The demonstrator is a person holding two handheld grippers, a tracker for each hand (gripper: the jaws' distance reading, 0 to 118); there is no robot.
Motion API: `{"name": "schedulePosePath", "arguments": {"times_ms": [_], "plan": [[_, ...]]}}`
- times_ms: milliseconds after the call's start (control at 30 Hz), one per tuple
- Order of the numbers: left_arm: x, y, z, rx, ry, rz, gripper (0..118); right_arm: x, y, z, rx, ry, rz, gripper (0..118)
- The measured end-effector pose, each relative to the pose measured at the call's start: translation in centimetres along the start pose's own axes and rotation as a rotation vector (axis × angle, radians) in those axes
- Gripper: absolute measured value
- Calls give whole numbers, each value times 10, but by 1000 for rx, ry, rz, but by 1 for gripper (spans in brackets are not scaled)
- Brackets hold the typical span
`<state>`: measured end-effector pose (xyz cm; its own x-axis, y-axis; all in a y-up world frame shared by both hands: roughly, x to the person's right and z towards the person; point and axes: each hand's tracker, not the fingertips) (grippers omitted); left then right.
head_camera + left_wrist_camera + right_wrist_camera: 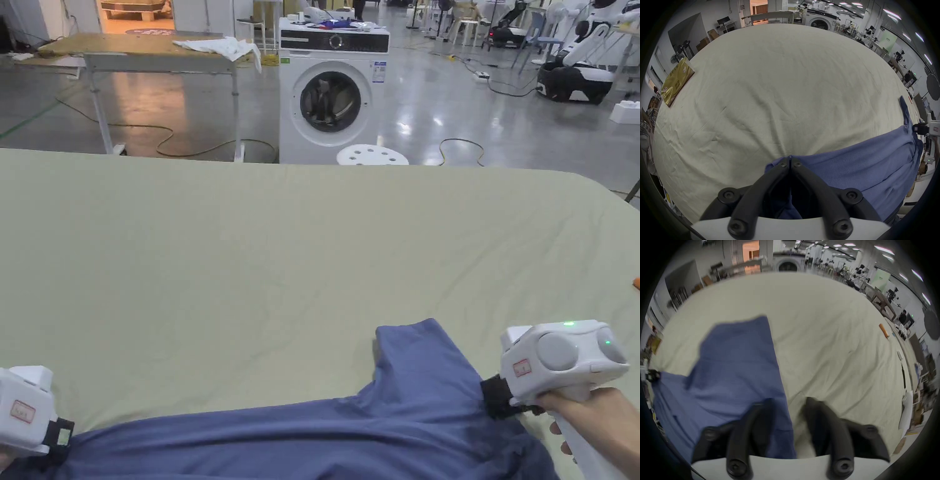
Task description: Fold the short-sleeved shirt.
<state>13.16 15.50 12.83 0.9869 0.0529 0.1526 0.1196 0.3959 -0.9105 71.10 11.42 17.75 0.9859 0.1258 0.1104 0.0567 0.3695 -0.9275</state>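
The head view looks down across the bed [250, 250]; both gripper views sit low over its near edge, facing the same way.

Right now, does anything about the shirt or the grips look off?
The grips are uneven. The left hand-held gripper is shut on the blue shirt edge, while the right hand-held gripper is open, one jaw over cloth, one over the sheet. One sleeve sticks out.

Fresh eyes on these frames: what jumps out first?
The blue shirt sprawled along the near edge of the pale green table cover. The left hand-held gripper is shut on its edge; the right hand-held gripper is open over its other end. A white washing machine stands beyond.
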Motion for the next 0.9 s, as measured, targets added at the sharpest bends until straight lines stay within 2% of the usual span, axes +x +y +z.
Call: {"name": "schedulePosePath", "arguments": {"times_ms": [67, 100, 167, 200, 233, 300, 367, 400, 433, 500, 600, 733, 833, 900], "plan": [[3, -5, 2, 11, 5, -8, 0, -8, -4, -3, 29, -3, 29, 30], [4, -7, 2, 19, 6, -16, 0, -9, -3, 1, 28, -5, 24, 25], [4, -10, 4, 37, 7, -25, 0, -6, -5, 9, 55, 18, 59, 0], [5, -12, 6, 47, 6, -22, 0, -6, -8, 15, 73, 89, 41, 0], [4, -16, 12, 70, -3, -30, 0, -5, -12, 20, 89, 34, 18, 0], [-4, -24, 30, 151, -28, -15, 0, 3, -23, 38, 183, 66, 1, 0], [-16, -49, 68, 261, -109, 13, 0, 18, -46, 69, 274, 153, -85, 0], [-24, -58, 82, 284, -140, 12, 0, 25, -59, 82, 296, 218, -115, 0], [-31, -73, 99, 317, -173, 11, 0, 29, -77, 96, 327, 237, -131, 0], [-39, -100, 119, 330, -217, -4, 0, 23, -110, 129, 353, 231, -99, 0], [-45, -133, 132, 325, -202, 10, 0, 16, -143, 146, 362, 204, -79, 0], [-50, -178, 143, 323, -228, 40, 0, 10, -195, 168, 377, 228, -135, 0], [-50, -197, 137, 306, -209, 31, 0, -1, -235, 168, 340, 210, -128, 0], [-50, -204, 133, 303, -199, 14, 0, -3, -254, 164, 325, 208, -152, 0]]}}
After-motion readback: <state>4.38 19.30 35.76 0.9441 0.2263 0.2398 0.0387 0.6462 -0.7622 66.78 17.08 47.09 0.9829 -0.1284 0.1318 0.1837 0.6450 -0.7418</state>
